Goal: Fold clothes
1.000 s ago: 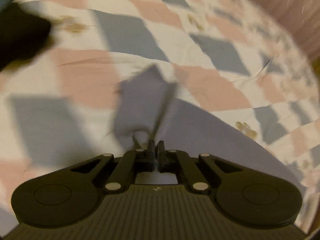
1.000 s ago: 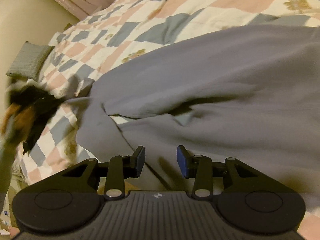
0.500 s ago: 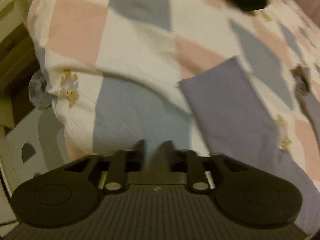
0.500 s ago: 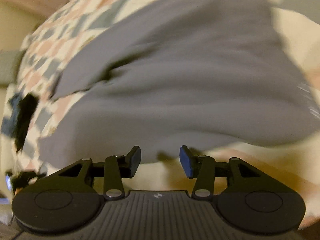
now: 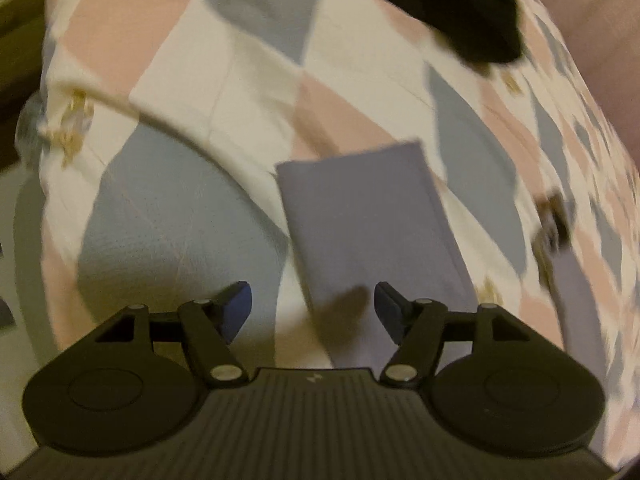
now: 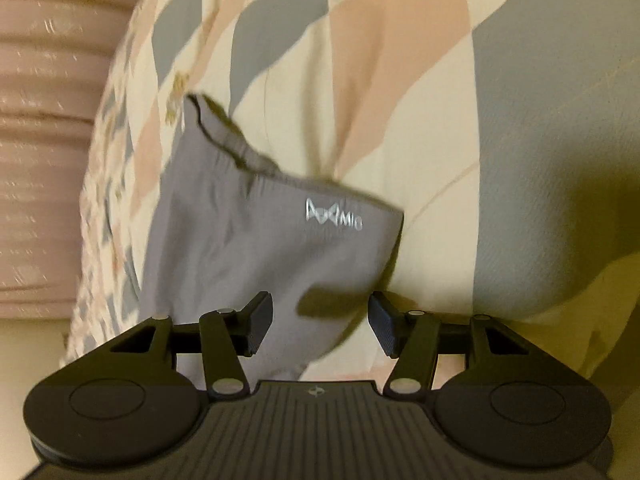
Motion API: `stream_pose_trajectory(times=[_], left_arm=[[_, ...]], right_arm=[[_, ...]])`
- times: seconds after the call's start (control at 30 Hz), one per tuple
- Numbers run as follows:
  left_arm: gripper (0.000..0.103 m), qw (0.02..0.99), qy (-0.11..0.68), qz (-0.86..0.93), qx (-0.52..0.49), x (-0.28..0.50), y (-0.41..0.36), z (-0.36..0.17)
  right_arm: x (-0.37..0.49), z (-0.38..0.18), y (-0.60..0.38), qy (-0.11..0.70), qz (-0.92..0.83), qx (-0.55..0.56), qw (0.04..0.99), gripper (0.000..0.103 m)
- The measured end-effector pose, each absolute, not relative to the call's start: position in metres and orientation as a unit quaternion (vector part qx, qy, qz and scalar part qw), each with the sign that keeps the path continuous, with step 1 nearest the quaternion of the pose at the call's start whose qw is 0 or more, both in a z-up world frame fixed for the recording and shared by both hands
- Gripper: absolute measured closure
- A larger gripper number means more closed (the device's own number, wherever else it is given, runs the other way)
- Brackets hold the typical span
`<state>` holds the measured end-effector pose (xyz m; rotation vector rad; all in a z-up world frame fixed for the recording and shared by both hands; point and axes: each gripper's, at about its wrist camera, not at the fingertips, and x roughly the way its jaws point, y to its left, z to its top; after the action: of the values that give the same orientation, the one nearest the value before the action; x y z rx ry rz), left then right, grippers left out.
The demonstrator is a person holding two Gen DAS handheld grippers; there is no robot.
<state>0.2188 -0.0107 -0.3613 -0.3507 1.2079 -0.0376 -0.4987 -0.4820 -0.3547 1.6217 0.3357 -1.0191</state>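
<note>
Left wrist view first: the quilt (image 5: 256,92), checked in pink, grey-blue and cream, fills nearly the whole picture and drops away over the bed edge at far left. On it lies the grey garment (image 5: 368,216), a long flat strip with a squared far end, running from mid-picture toward the near right and passing under the gripper body. At far top right sits a black object (image 5: 472,12), too blurred to name. A small dark blurred thing (image 5: 554,228) shows at right, just beside another grey strip. And the left gripper (image 5: 312,312) hangs over the garment's near left edge, jaws spread wide, blue pads showing, nothing between them. Over to the right wrist view: same quilt (image 6: 440,100) across most of the frame, with a ribbed pink surface (image 6: 48,140) at far left. The garment (image 6: 240,248) here shows a gathered, ruffled far edge and a small silver logo (image 6: 334,216) near its right corner, and it lies on the quilt left of centre. The right gripper (image 6: 320,320) is poised over the near end of the cloth, jaws wide apart and holding nothing, its shadow falling on the fabric between them.
</note>
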Motion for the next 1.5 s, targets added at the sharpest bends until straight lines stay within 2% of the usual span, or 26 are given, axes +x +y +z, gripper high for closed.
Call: stream_pose_trajectory(times=[0.07,0.13,0.17,0.2,0.27,0.4,0.5,0.57,0.6,0.63,0.67,0.8,1.0,1.1,1.2,1.33,1.37,1.4,1.47,1.5], left_arm=[[0.047,0.810,0.560,-0.004,-0.176,0.228,-0.010,-0.367],[0.071,0.815,0.556,-0.004,-0.163,0.234,-0.017,-0.368],[0.087,0.817,0.556,-0.009,-0.152,0.237,-0.021,-0.368],[0.097,0.819,0.558,-0.014,-0.135,0.239,-0.027,-0.367],[0.100,0.824,0.559,-0.022,-0.094,0.242,-0.038,-0.366],[0.098,0.822,0.567,-0.029,-0.045,0.243,-0.049,-0.366],[0.084,0.814,0.578,-0.027,-0.054,0.239,-0.045,-0.372],[0.084,0.814,0.577,-0.027,-0.057,0.235,-0.043,-0.377],[0.085,0.815,0.576,-0.027,-0.056,0.234,-0.044,-0.379],[0.091,0.815,0.576,-0.029,-0.052,0.234,-0.045,-0.378],[0.103,0.816,0.575,-0.033,-0.041,0.234,-0.048,-0.376],[0.103,0.832,0.549,-0.064,0.044,0.236,-0.060,-0.345],[0.102,0.856,0.506,-0.085,0.068,0.238,-0.036,-0.278],[0.103,0.852,0.511,-0.065,0.097,0.228,-0.027,-0.290],[0.102,0.838,0.532,-0.048,0.114,0.216,-0.022,-0.329],[0.097,0.827,0.519,-0.053,0.210,0.194,-0.036,-0.369],[0.091,0.829,0.512,-0.056,0.218,0.191,-0.035,-0.367],[0.078,0.831,0.510,-0.053,0.218,0.190,-0.030,-0.362],[0.064,0.834,0.509,-0.033,0.208,0.196,-0.013,-0.350],[0.065,0.835,0.510,-0.013,0.207,0.202,-0.002,-0.343]], right_arm=[[-0.497,-0.358,-0.484,0.135,-0.433,0.686,0.569,0.046],[-0.495,-0.362,-0.489,0.131,-0.431,0.685,0.573,0.045],[-0.495,-0.365,-0.489,0.125,-0.430,0.685,0.575,0.045],[-0.496,-0.367,-0.490,0.121,-0.431,0.686,0.574,0.045],[-0.497,-0.375,-0.494,0.123,-0.437,0.690,0.564,0.049],[-0.507,-0.371,-0.486,0.121,-0.441,0.695,0.554,0.049],[-0.518,-0.370,-0.484,0.113,-0.452,0.695,0.548,0.049],[-0.516,-0.375,-0.489,0.111,-0.450,0.698,0.547,0.050],[-0.513,-0.377,-0.492,0.112,-0.446,0.698,0.549,0.056],[-0.507,-0.377,-0.496,0.129,-0.443,0.692,0.554,0.085],[-0.502,-0.377,-0.499,0.150,-0.442,0.686,0.558,0.101],[-0.504,-0.349,-0.503,0.196,-0.449,0.658,0.572,0.101],[-0.511,-0.314,-0.504,0.237,-0.432,0.633,0.597,0.103],[-0.510,-0.307,-0.501,0.267,-0.427,0.617,0.605,0.103],[-0.508,-0.340,-0.496,0.300,-0.443,0.614,0.580,0.101],[-0.498,-0.355,-0.495,0.322,-0.438,0.606,0.580,0.086],[-0.495,-0.358,-0.494,0.328,-0.437,0.604,0.581,0.075],[-0.493,-0.354,-0.494,0.339,-0.439,0.594,0.582,0.070],[-0.490,-0.340,-0.497,0.364,-0.459,0.571,0.575,0.062],[-0.489,-0.332,-0.500,0.372,-0.477,0.557,0.569,0.059]])
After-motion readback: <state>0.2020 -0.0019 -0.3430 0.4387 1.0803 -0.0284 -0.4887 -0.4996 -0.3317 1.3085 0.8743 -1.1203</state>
